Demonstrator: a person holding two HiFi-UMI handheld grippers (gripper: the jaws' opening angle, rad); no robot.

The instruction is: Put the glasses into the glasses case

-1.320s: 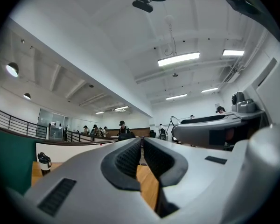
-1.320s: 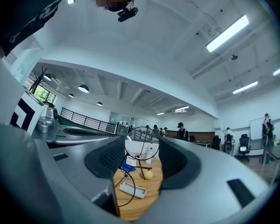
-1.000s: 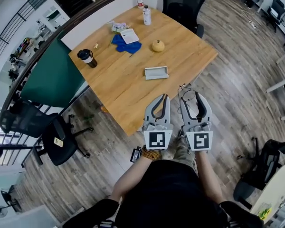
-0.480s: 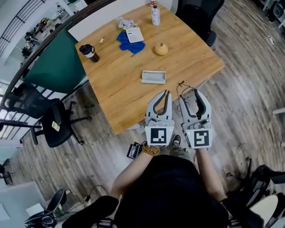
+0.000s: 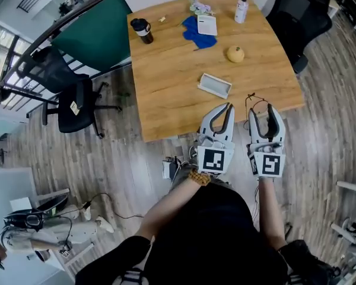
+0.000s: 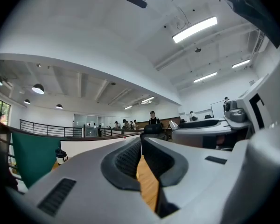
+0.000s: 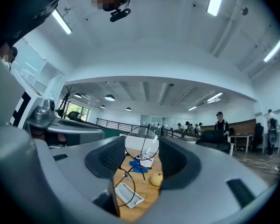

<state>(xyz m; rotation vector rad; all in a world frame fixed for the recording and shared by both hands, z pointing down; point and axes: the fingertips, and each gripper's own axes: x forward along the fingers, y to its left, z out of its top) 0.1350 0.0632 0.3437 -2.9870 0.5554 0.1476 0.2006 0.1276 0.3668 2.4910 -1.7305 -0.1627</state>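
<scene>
The glasses case (image 5: 214, 85) is a pale grey tray lying open on the wooden table (image 5: 166, 88), close to its near edge. It also shows low between the right jaws in the right gripper view, where the case (image 7: 129, 195) lies just beyond them. My right gripper (image 5: 264, 110) is shut on the thin wire-framed round glasses (image 7: 142, 146), level above the floor just off the table's near edge. The glasses (image 5: 253, 99) stick out past its tips toward the table. My left gripper (image 5: 227, 107) is beside it on the left, shut and holding nothing, tips touching (image 6: 141, 141).
Farther back on the table are a yellow round thing (image 5: 235, 54), a blue cloth (image 5: 194, 33) with a white box (image 5: 207, 24), a dark mug (image 5: 143, 30) and two bottles (image 5: 242, 8). Black office chairs (image 5: 71, 97) stand left and at the far right. A green partition borders the far left.
Both grippers have moved sideways along the table's near edge, side by side. The right one still holds the glasses. The head view has swung, so the table now appears turned.
</scene>
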